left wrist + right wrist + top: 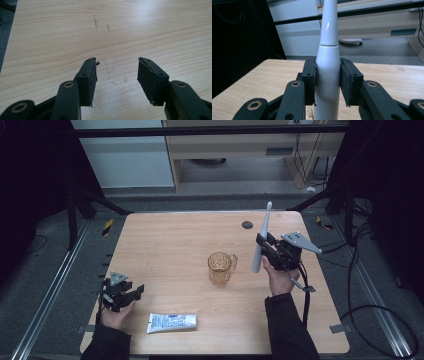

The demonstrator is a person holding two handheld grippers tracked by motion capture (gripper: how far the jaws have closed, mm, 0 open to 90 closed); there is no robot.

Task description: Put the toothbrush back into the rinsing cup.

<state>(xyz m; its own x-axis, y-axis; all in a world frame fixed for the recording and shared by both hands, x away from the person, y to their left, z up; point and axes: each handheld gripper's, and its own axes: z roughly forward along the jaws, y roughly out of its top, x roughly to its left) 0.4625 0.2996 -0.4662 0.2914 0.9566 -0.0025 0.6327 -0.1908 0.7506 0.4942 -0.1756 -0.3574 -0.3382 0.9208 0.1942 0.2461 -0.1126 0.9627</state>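
Right gripper (261, 251) lifted, clamping upright toothbrush (262, 236); left gripper (134, 292) low, agape.

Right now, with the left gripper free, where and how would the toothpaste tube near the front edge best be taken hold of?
Probably across the middle of its body. The toothpaste tube lies flat on the table, long axis left to right, with the open left gripper just up and left of it. Coming down from above, with one jaw at the near long side and one at the far side, suits that flat pose.
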